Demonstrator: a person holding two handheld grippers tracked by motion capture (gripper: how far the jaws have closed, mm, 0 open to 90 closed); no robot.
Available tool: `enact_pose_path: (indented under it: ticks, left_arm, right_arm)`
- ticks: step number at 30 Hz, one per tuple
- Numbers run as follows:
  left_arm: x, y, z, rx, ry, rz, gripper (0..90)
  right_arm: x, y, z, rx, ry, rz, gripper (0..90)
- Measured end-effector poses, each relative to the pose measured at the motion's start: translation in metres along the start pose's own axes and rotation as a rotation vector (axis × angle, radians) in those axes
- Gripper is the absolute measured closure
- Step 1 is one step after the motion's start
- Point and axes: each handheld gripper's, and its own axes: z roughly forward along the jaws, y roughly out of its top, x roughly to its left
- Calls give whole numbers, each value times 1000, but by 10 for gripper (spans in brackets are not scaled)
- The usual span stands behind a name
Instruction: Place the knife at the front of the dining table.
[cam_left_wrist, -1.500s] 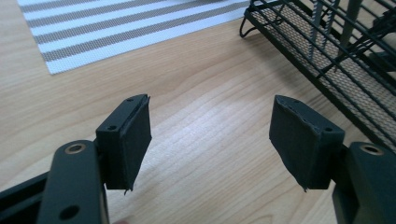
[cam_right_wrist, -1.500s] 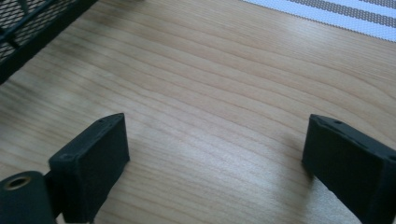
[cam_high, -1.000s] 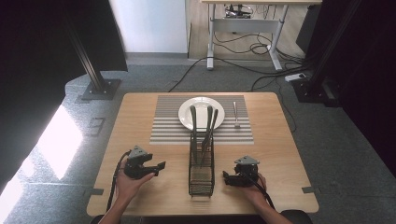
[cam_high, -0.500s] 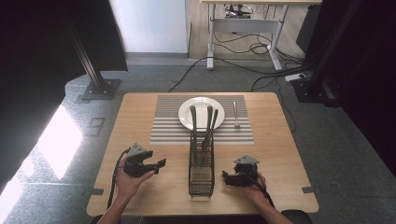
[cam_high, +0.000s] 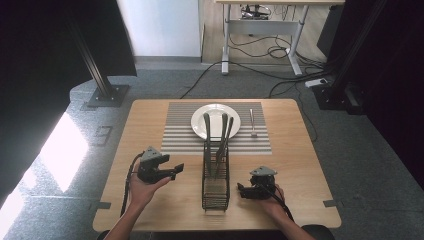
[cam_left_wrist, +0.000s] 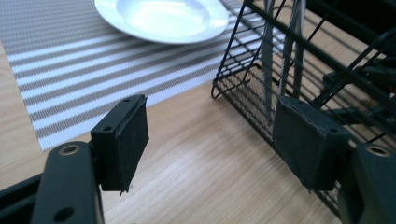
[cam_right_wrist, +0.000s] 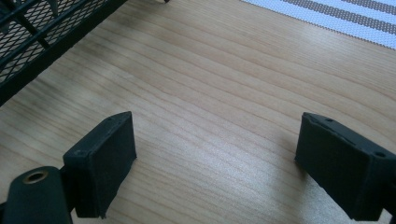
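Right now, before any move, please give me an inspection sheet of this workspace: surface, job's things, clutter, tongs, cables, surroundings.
Surface: wooden table, striped placemat at the far middle.
Job's things: white plate on the placemat; black wire caddy in front holding three utensils; one utensil lying right of the plate.
Clutter: nothing seen.
Tongs: left tongs open, empty; right tongs open, empty, either side of the caddy.
Cables: one trailing from each; more on the floor behind.
Surroundings: grey carpet, desk legs, black stand.
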Motion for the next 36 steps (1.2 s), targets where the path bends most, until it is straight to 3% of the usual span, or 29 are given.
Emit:
enact_pose_path:
  ticks: [5, 15, 29, 36]
  left_arm:
    - [1, 7, -4, -31, -6, -4, 275]
    - [0, 25, -1, -45, -28, -17, 294]
    - [-12, 70, 32, -51, -91, -17, 348]
    - [-19, 84, 44, -38, -96, -8, 355]
  right_arm:
    - [1, 0, 0, -4, -3, -4, 121]
    - [1, 0, 0, -5, -2, -6, 124]
    - [1, 0, 0, -6, 0, -5, 131]
    - [1, 0, 1, -6, 5, -11, 132]
